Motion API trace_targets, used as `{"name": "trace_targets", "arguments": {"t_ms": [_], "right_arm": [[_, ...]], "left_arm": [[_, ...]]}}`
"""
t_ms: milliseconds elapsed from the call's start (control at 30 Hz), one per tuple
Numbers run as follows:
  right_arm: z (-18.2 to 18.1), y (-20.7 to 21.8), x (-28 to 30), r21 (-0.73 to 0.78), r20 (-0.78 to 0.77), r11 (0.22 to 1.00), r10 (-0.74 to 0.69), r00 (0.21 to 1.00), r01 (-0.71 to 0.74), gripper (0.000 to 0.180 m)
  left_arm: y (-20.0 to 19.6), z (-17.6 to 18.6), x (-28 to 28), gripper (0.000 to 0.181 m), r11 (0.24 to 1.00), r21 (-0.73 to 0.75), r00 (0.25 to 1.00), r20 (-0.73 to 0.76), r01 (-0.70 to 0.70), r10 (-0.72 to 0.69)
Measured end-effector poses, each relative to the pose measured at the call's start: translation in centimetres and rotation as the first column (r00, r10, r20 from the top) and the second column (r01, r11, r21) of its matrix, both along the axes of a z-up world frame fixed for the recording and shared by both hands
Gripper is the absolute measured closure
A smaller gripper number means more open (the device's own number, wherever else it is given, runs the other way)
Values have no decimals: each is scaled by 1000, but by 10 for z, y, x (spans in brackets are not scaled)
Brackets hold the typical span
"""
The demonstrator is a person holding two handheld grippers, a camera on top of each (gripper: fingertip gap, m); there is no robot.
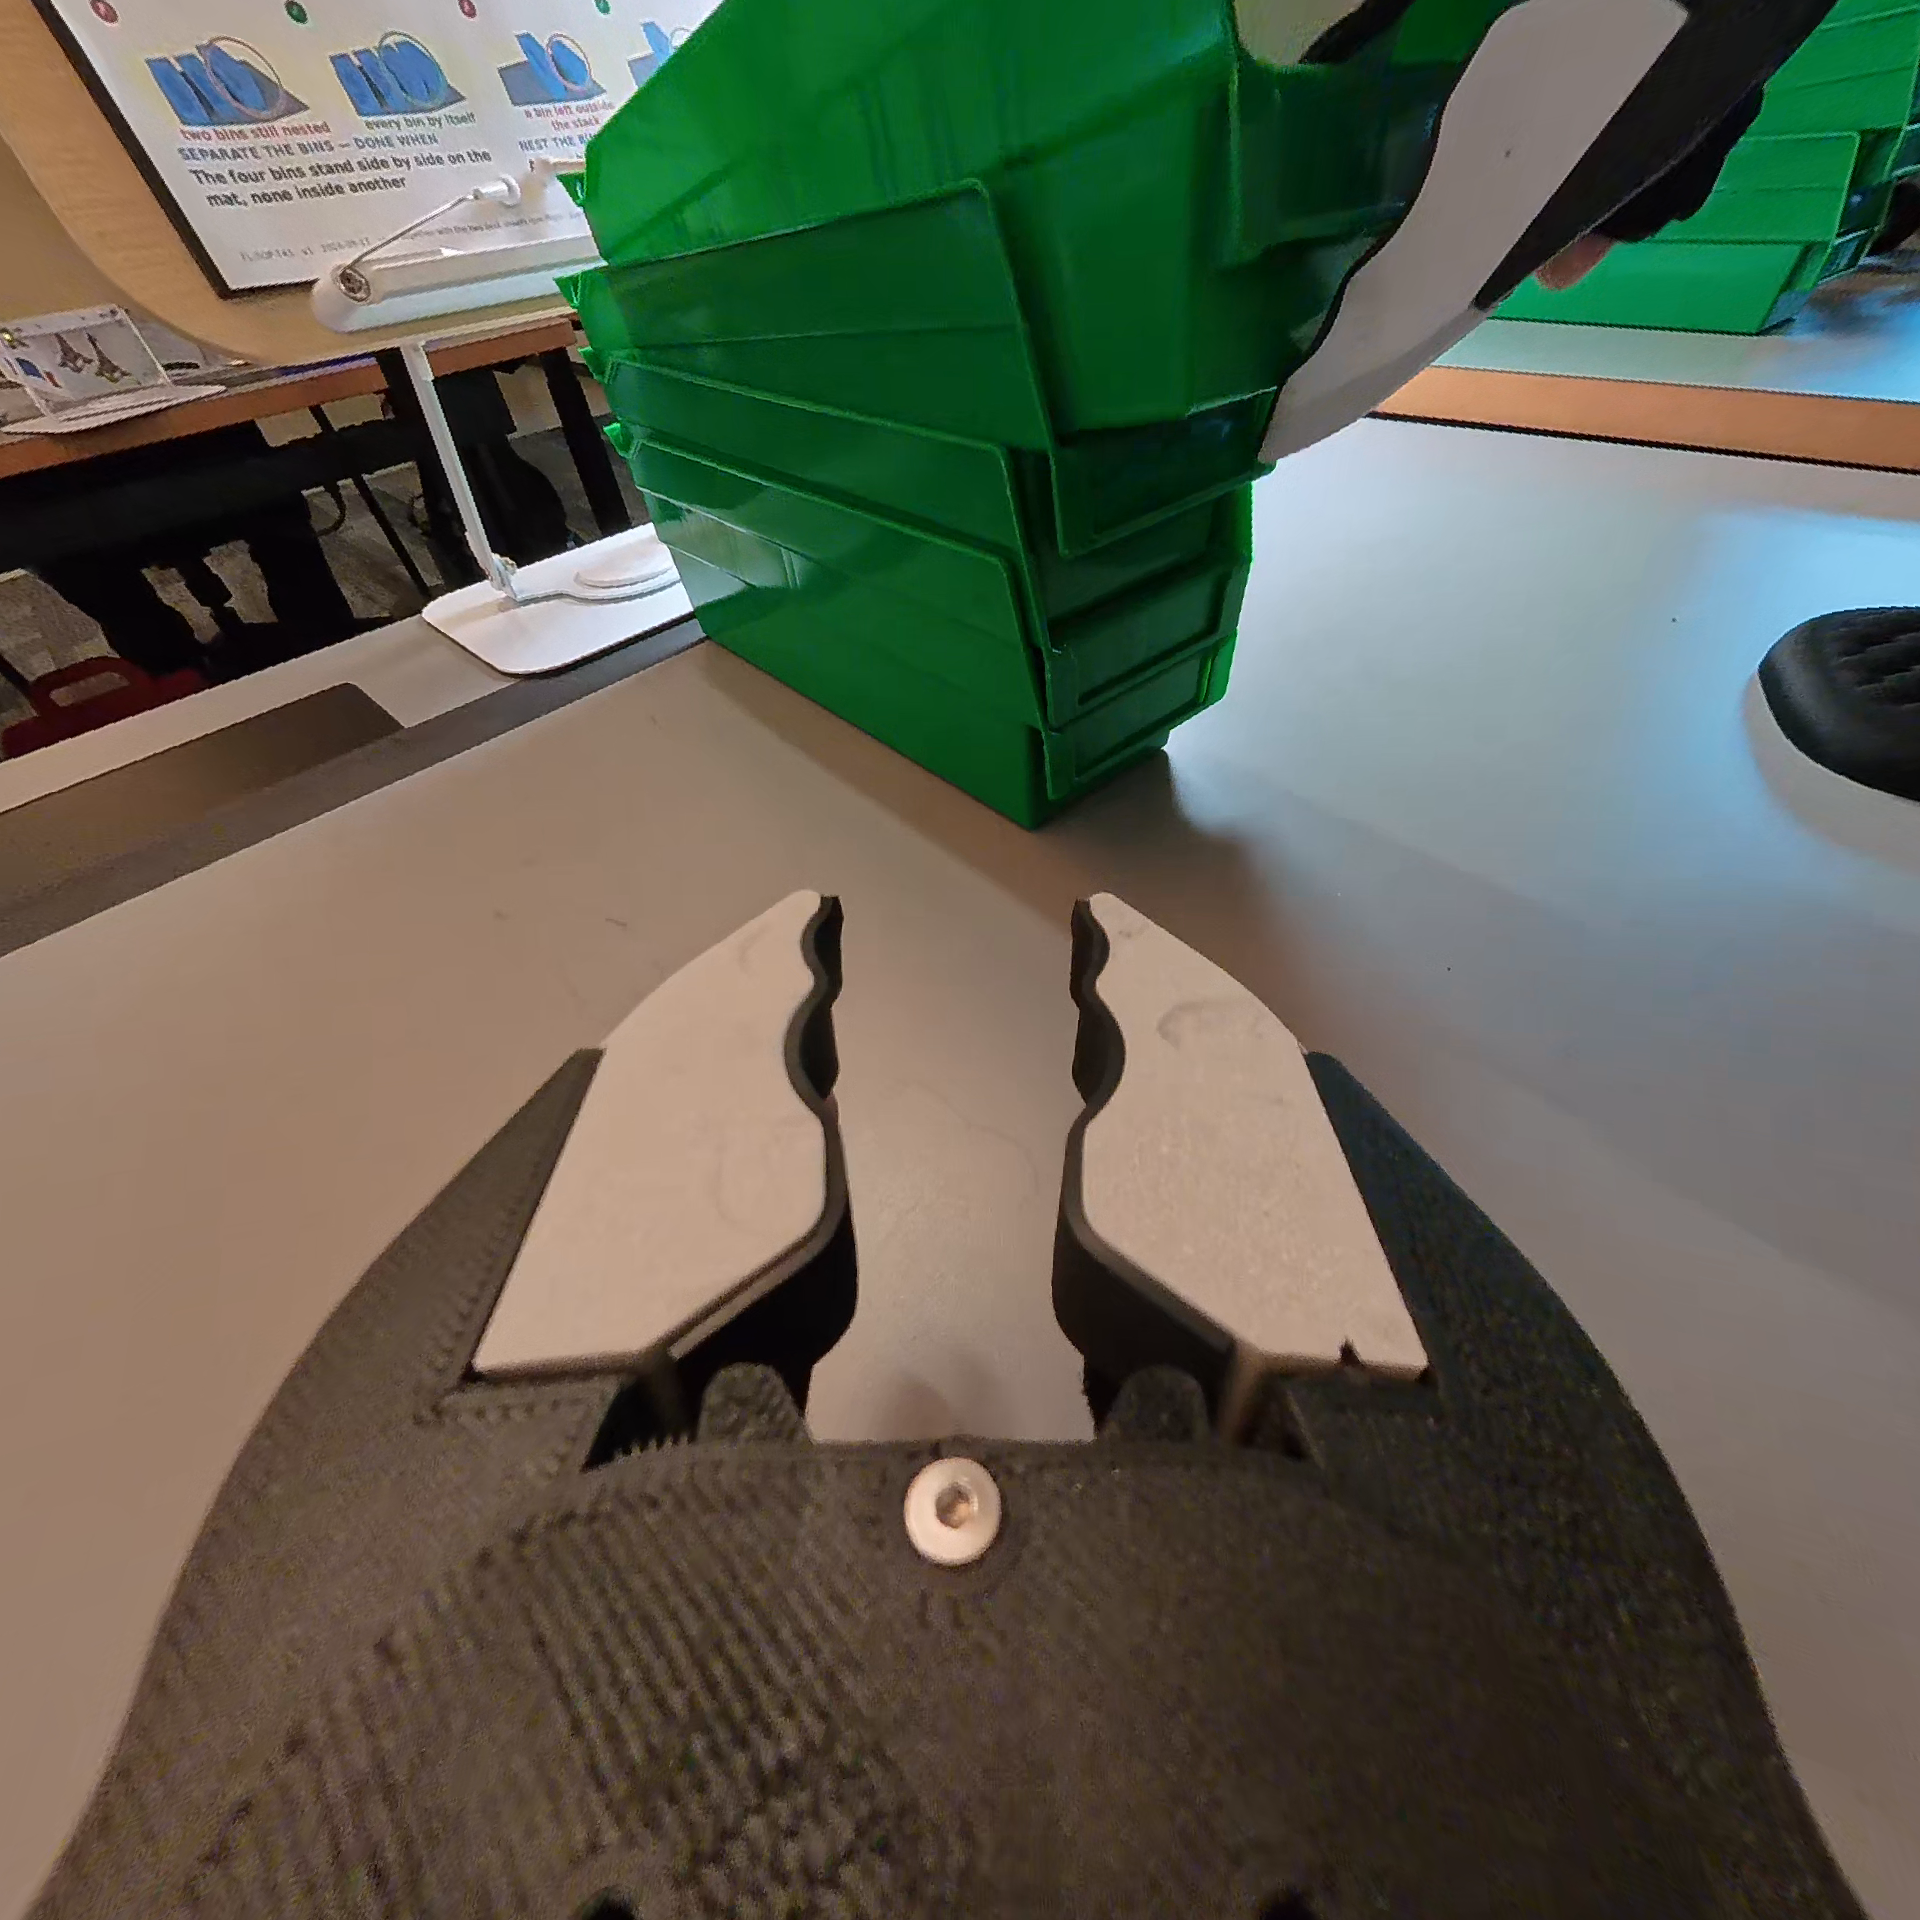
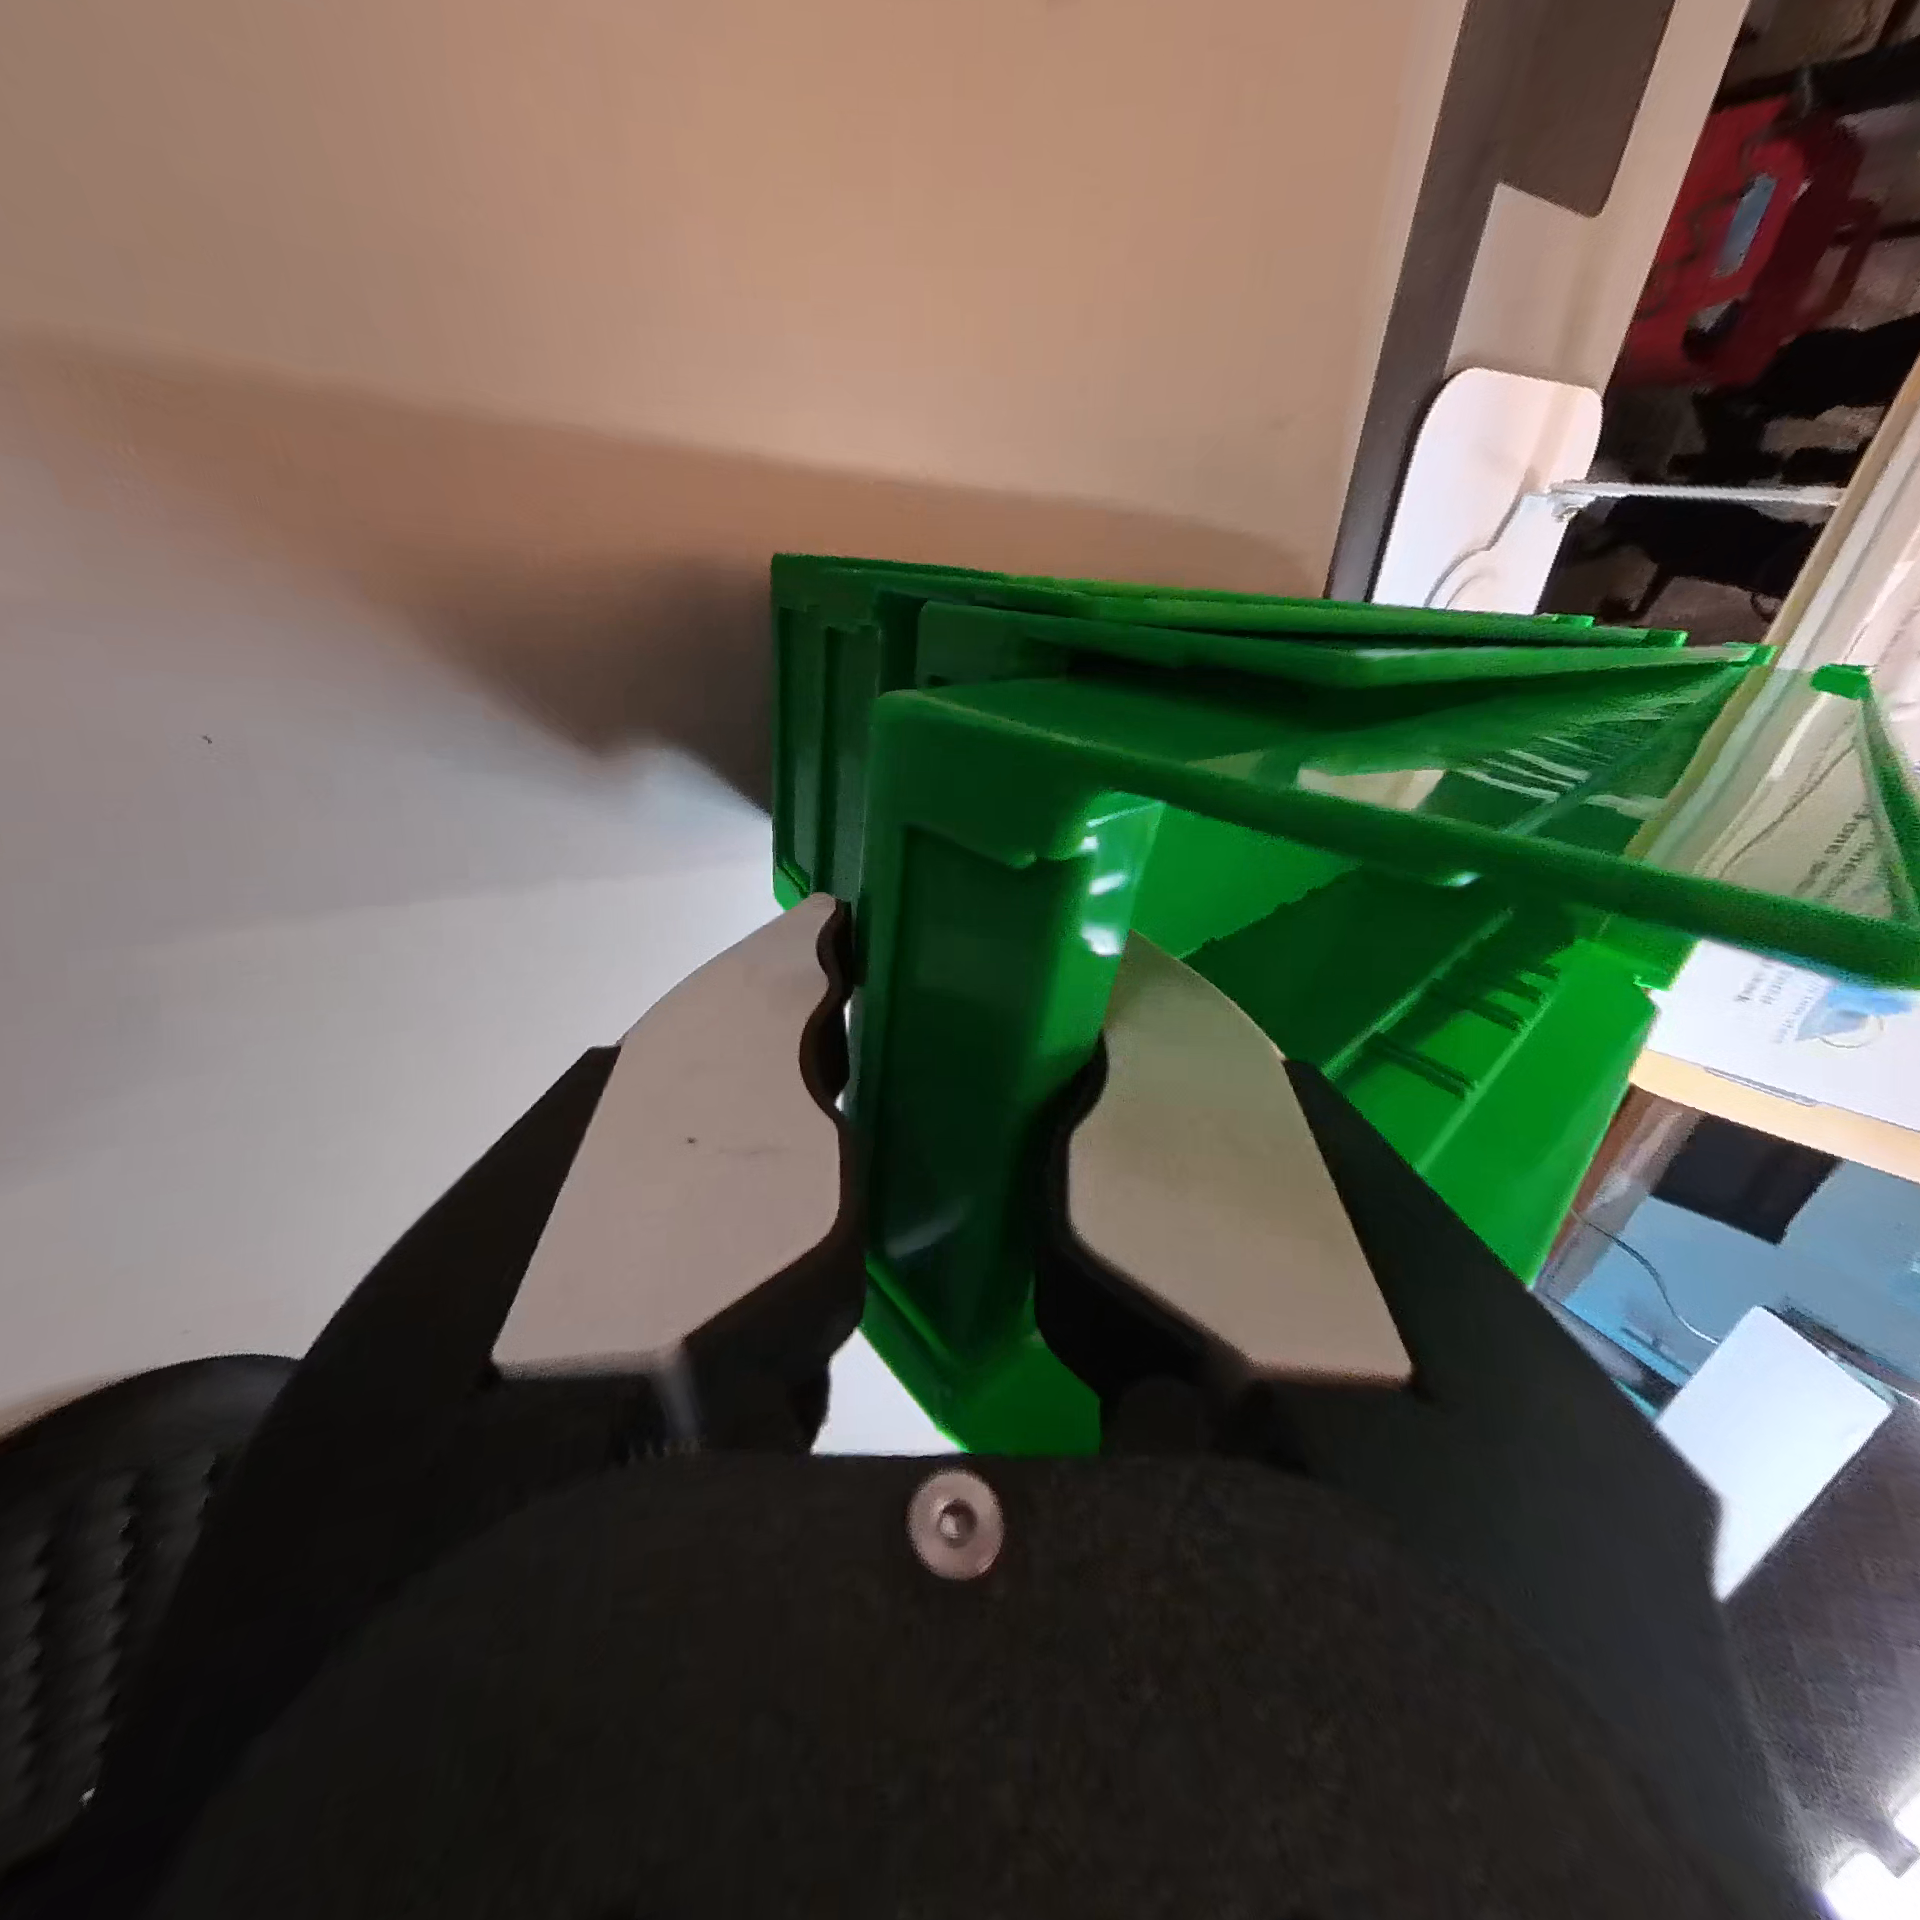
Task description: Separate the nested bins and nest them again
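A stack of nested green bins (image 1: 914, 582) stands on the grey mat in the left wrist view. The top green bin (image 1: 935, 208) is tilted up out of the stack. My right gripper (image 1: 1382, 301) comes in from the upper right and grips that bin's front wall. In the right wrist view my right gripper (image 2: 971, 945) is shut on the front lip of the top bin (image 2: 966, 1143), with the other bins (image 2: 831, 748) behind it. My left gripper (image 1: 956, 914) is open and empty, low over the mat, a short way in front of the stack.
A white lamp stand (image 1: 540, 613) sits left of the stack. A black round pad (image 1: 1849, 696) lies at the right. More green bins (image 1: 1714, 249) stand at the back right. An instruction poster (image 1: 343, 135) leans at the back left. The tips of one gripper are about 15 centimetres away from the tips of the other.
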State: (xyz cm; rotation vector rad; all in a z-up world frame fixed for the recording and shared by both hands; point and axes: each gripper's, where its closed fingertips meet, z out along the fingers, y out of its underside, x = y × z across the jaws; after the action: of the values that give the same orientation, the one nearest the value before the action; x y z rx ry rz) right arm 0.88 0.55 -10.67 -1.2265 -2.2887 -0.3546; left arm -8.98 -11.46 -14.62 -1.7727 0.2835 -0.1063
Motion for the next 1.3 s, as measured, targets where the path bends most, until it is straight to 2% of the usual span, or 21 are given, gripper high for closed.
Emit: {"name": "trace_targets", "arguments": {"t_ms": [133, 400, 600, 733, 833, 1000, 1133, 1233, 1300], "right_arm": [[12, 0, 4, -51, -34, 999, 6, 999, -8, 144], [67, -17, 18, -238, -143, 971, -2, 990, -33, 143], [132, -3, 22, -127, -295, 990, 14, 955, -54, 145], [151, 14, 46, 0, -281, 1000, 16, 960, -17, 145], [121, 38, 76, 63, -207, 998, -17, 978, 30, 145], [18, 89, 131, 86, -81, 990, -104, 991, 111, 144], [-61, 118, 159, 65, -13, 991, -118, 993, 118, 144], [-97, 129, 171, 61, 20, 993, -104, 994, 103, 144], [-107, 143, 176, 133, 23, 988, -85, 996, 81, 144]], "left_arm": [[0, 0, 0, 138, 1000, -2, 1000, 0, -1, 1], [0, -1, -1, 139, 1000, -7, 1000, 6, -2, 2], [1, -3, -1, 139, 1000, -13, 1000, 3, -6, 6], [1, -1, -2, 139, 1000, -8, 1000, 8, -8, 8], [1, -2, -1, 139, 1000, -10, 1000, 2, -4, 4], [1, -3, 0, 140, 1000, -16, 1000, 1, -2, 2], [2, -6, -3, 141, 999, -36, 999, 35, -6, 7], [3, -6, -4, 141, 999, -37, 999, 53, -6, 8], [2, -4, -2, 139, 1000, -27, 998, 64, 4, -2]]}}
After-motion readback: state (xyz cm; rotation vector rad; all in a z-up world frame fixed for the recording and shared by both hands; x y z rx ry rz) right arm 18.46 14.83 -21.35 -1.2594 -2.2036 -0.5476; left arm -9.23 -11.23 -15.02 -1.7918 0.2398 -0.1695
